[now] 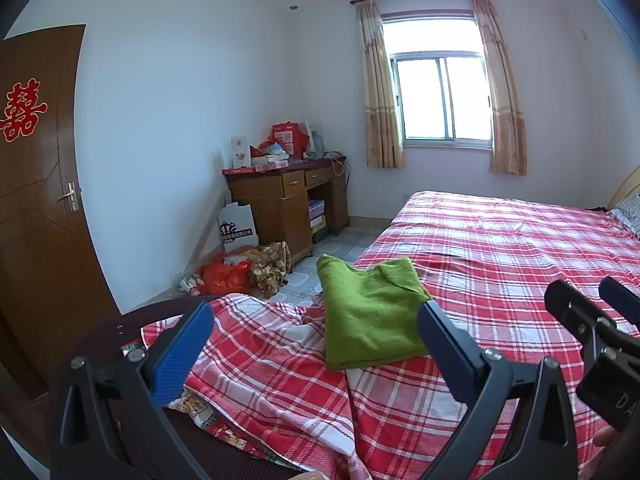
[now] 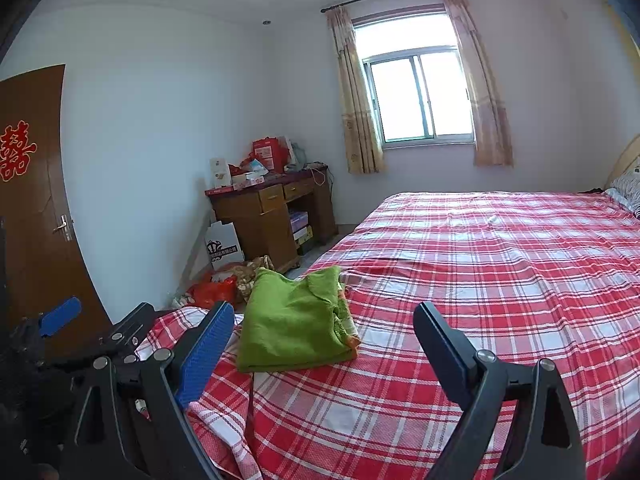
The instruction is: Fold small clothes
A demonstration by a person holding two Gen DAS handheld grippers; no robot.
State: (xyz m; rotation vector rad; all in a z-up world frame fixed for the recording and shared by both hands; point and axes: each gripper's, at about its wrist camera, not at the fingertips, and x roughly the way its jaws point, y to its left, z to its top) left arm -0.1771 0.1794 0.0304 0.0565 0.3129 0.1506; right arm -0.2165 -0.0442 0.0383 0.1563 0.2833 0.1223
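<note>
On the near left corner of the bed (image 2: 500, 240), atop the red plaid sheet, I find the green garment (image 2: 292, 320) lying folded into a rough rectangle. Its long axis runs away from me, toward the far wall and the desk (image 2: 272, 216).

Left gripper (image 1: 316, 344): jaws stand wide, nothing between them. From its own camera the garment sits dead ahead, centred in the gap between the fingers but beyond their tips, with no contact.

Right gripper (image 2: 324, 340): jaws likewise wide and empty. From its camera the garment lies ahead and to the left, its near edge close by the blue-padded left finger, apart from it.

Finding: the garment lies squarely in front of the left gripper and off-centre for the right, so I judge the left hand the better placed for a straight reach. The right would have to shift leftward first.

An orange and patterned edge shows along the garment's right side in the right view; whether this is a lining or a second item beneath, I cannot tell. I judge the fold largely done.
</note>
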